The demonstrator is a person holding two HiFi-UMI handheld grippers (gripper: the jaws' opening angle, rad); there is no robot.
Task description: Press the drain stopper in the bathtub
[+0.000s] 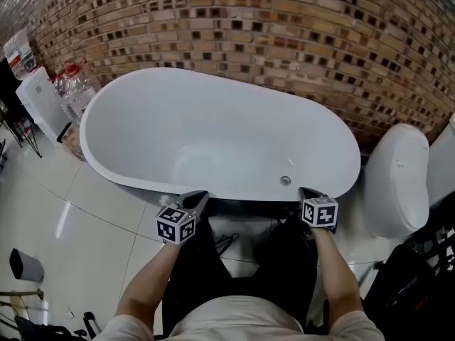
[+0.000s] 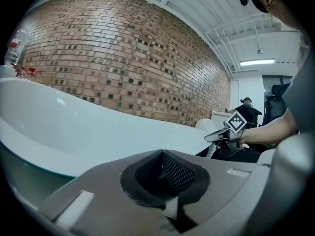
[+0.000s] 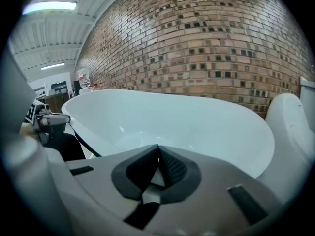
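Note:
In the head view a white oval bathtub (image 1: 142,84) stands against a brick wall. A small round metal drain stopper (image 1: 286,180) sits low inside its near right side. My left gripper (image 1: 197,197) hovers at the tub's near rim, left of the stopper, shut and empty. At the same rim, just right of and nearer than the stopper, my right gripper (image 1: 306,191) is also shut and empty. The left gripper view shows its dark pads (image 2: 172,173) pressed together, the tub wall (image 2: 74,127) and the right gripper (image 2: 218,136). In the right gripper view the tub (image 3: 206,127) lies beyond the closed pads (image 3: 170,168); the stopper is hidden.
A white toilet (image 1: 397,176) stands close to the tub's right end. Several water bottles (image 1: 71,84) and a white container (image 1: 39,101) crowd its left end. A grey bin (image 1: 25,263) rests on the glossy tiled floor at lower left. The person's legs fill the near middle.

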